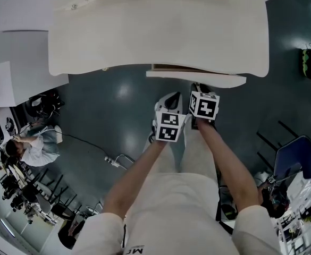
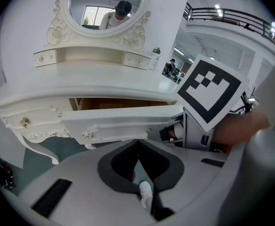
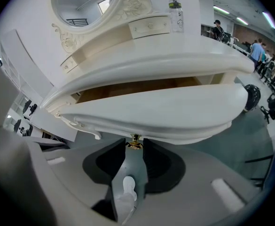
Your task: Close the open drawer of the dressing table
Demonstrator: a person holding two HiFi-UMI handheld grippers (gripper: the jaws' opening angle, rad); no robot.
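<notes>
Right tool (image 3: 135, 141) pinches the small gold knob (image 3: 135, 145) on the cream curved drawer front (image 3: 165, 112) dead ahead. The drawer sits part open under the white worktop (image 3: 175, 60). Left tool (image 2: 137, 142) closed, empty. Closing push in hand, I'd say; next needs a straight shove till flush.

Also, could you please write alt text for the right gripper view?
The right gripper has the gold knob of the open drawer between its jaws; whether they press it is unclear. Above, the white dressing table carries an oval mirror and a bottle.
</notes>
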